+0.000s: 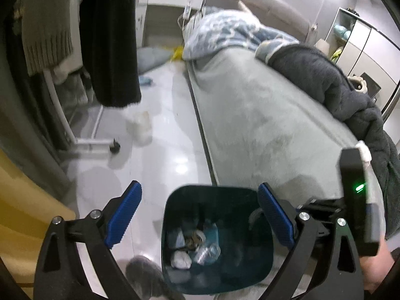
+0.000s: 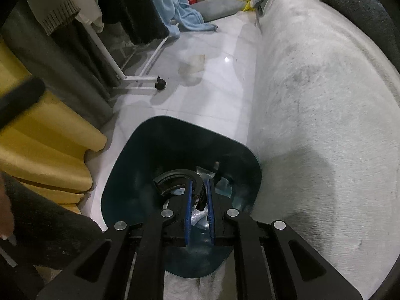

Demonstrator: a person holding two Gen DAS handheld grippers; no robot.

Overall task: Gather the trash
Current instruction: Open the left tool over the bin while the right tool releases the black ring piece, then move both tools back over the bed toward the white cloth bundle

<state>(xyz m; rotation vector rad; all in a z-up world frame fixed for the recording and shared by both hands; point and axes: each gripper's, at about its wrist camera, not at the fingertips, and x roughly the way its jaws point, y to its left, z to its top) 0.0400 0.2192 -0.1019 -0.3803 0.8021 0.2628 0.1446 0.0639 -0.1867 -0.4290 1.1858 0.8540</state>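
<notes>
A dark teal trash bin (image 1: 175,200) stands on the floor beside the bed, with wrappers and crumpled paper (image 1: 192,247) inside. My left gripper (image 1: 200,212) is open above the bin and holds nothing. In the right wrist view the bin (image 2: 130,165) is right below my right gripper (image 2: 200,187). The right gripper's blue jaws stand close together on a black ring-shaped piece of trash (image 2: 175,177) over the bin's mouth. A pale piece of plastic litter (image 2: 192,65) lies on the floor farther off; it also shows in the left wrist view (image 1: 141,127).
A bed with a grey sheet (image 1: 262,125) and dark blanket (image 1: 337,87) runs along the right. A white wheeled clothes rack (image 2: 135,80) with hanging clothes stands at left. A yellow cushion (image 2: 45,150) lies left of the bin. A grey slipper (image 1: 147,277) sits by the bin.
</notes>
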